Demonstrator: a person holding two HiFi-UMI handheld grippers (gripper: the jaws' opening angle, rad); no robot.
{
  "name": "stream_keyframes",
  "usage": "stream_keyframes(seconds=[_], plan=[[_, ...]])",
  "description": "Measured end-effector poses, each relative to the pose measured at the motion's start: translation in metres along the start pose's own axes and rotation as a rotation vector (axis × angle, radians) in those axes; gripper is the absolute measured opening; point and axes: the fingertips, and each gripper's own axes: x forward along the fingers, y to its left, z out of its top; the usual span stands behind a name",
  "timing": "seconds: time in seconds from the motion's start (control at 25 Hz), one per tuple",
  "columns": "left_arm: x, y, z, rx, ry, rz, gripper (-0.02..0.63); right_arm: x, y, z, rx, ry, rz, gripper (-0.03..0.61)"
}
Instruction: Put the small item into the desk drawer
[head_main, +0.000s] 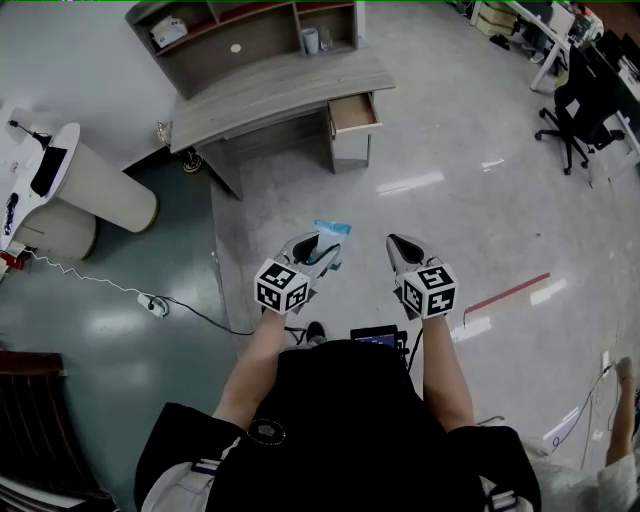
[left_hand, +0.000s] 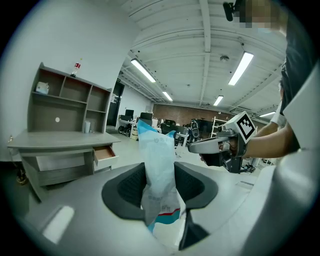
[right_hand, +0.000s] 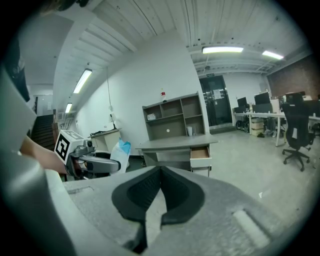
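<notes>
Blue-and-white plastic packet (left_hand: 159, 165), pinched across its thin middle by the left tongs (head_main: 320, 248), may slip before reaching the distant open wood-lined drawer (head_main: 354, 112); right tongs (right_hand: 161, 172) closed, empty.

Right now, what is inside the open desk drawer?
In the head view the pulled-out drawer shows only its bare brown bottom; its rear is covered by the desktop. The blue-and-white packet is not in it: the left gripper holds it.
</notes>
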Motion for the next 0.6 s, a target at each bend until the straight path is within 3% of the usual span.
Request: stream_keyframes(seconds=[0.6], plan=[[0.008, -0.024, -0.012, -0.022, -0.002, 0.056, 0.173, -0.022, -0.022, -0.020, 0.020, 0.022, 0.018, -0.005]])
